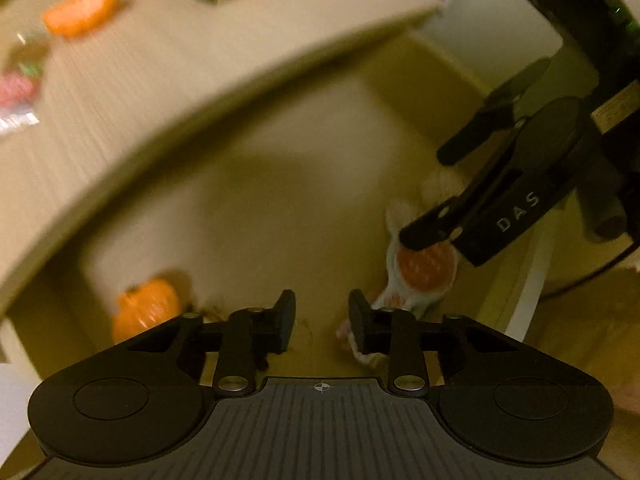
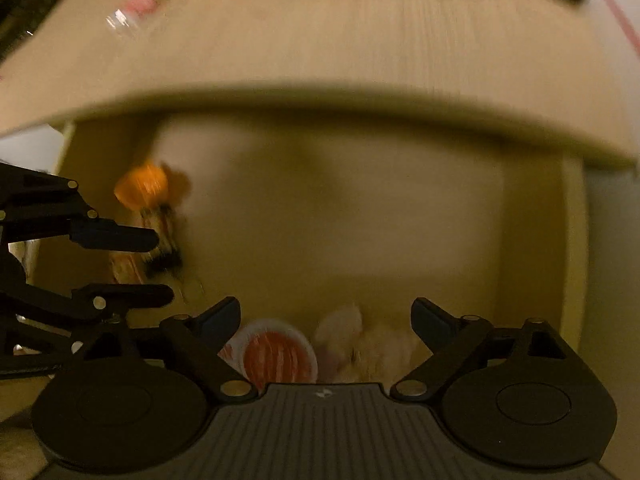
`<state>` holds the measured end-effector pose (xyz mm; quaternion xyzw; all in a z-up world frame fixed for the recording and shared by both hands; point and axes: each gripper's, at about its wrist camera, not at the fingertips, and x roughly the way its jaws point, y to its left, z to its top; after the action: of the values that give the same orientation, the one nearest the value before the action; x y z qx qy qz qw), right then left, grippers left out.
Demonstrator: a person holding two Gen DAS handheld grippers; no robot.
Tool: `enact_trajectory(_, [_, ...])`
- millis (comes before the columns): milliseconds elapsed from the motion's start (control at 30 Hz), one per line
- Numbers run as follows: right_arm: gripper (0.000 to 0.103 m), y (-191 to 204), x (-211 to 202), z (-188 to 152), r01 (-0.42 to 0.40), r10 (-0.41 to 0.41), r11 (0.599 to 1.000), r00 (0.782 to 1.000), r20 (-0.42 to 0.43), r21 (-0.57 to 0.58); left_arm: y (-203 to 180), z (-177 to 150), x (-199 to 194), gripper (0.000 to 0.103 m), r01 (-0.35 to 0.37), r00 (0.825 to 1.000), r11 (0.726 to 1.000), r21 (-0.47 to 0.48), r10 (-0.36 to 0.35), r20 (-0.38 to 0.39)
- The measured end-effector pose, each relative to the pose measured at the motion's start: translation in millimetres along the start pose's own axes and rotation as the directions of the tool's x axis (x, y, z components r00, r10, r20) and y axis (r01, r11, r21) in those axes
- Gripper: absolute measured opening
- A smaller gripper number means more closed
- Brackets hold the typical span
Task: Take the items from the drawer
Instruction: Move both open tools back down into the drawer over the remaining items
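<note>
Inside the open drawer (image 2: 532, 240), both grippers, the left (image 1: 322, 322) and right (image 2: 326, 322), hang with jaws released and empty over a likely soft, light plush toy (image 2: 360, 344), best pinched around its body.

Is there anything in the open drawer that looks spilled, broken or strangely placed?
Nothing stands out. The drawer holds a small orange pumpkin, a round cup with red contents and a pale soft toy, loosely scattered. Both pictures are blurred, so small damage could not be seen.
</note>
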<state>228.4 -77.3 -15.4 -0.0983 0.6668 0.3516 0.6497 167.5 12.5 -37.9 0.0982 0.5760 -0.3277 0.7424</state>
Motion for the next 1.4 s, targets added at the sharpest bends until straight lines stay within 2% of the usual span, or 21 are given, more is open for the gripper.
enact_trajectory(67, [0.089,-3,7,-7,-0.006,0.006,1.0,0.998,-0.056,0.008,3,1,9,0.024,0.026,0.998,0.999,-0.019,-0.027,-0.051])
enact_trajectory(167, [0.075,-6,18,-20,-0.005,0.009,1.0,0.989,-0.146,0.024,3,1,19,0.022,0.073,0.993,0.997,-0.023,-0.075,-0.088])
enact_trajectory(200, [0.074,-10,20,-33,-0.016,0.022,0.999,0.987,-0.16,0.035,4,-1,21,0.021,0.091,0.991,0.996,-0.023,-0.092,-0.099])
enact_trajectory(333, [0.074,-7,27,-40,-0.048,0.059,0.998,0.969,-0.238,0.051,1,-5,39,0.019,0.165,0.972,0.986,-0.037,-0.168,-0.161])
enact_trajectory(500, [0.077,-5,41,-35,-0.094,0.116,0.992,0.951,-0.287,0.088,9,2,45,0.019,0.197,0.964,0.978,-0.068,-0.206,-0.17])
enact_trajectory(533, [0.076,-2,44,-35,-0.09,0.108,0.993,0.95,-0.293,0.073,13,8,47,0.015,0.214,0.959,0.973,-0.085,-0.226,-0.17])
enact_trajectory(600, [0.076,1,46,-34,-0.069,0.078,0.997,0.951,-0.301,0.042,20,10,50,0.015,0.253,0.948,0.958,-0.136,-0.274,-0.161])
enact_trajectory(833, [0.076,2,44,-24,-0.069,0.078,0.997,0.956,-0.282,0.044,25,13,53,0.013,0.272,0.945,0.95,-0.152,-0.294,-0.142])
enact_trajectory(1067, [0.072,8,35,0,-0.029,0.029,1.0,0.981,-0.19,0.005,44,19,45,0.007,0.211,0.971,0.96,-0.182,-0.227,-0.073])
enact_trajectory(1100, [0.071,8,33,4,-0.027,0.027,1.0,0.986,-0.166,-0.001,47,21,43,0.006,0.195,0.977,0.963,-0.188,-0.207,-0.045])
enact_trajectory(1167, [0.061,6,28,12,-0.046,0.046,0.999,0.995,-0.088,0.005,51,23,39,0.006,0.148,0.989,0.97,-0.192,-0.149,0.01])
enact_trajectory(1200, [0.057,5,25,15,-0.048,0.048,0.999,0.998,-0.047,0.005,51,24,37,0.006,0.114,0.993,0.976,-0.183,-0.11,0.032])
enact_trajectory(1233, [0.056,5,22,17,-0.031,0.031,0.999,1.0,0.001,0.01,48,25,35,0.006,0.074,0.997,0.985,-0.158,-0.067,0.05])
enact_trajectory(1300, [0.056,8,17,24,0.02,-0.021,1.0,0.996,0.082,0.01,41,25,31,0.007,0.003,0.997,0.995,-0.098,0.004,0.076])
enact_trajectory(1400, [0.056,10,6,16,0.107,-0.105,0.994,0.974,0.199,-0.001,30,18,19,0.012,-0.098,0.985,0.995,-0.023,0.101,0.137])
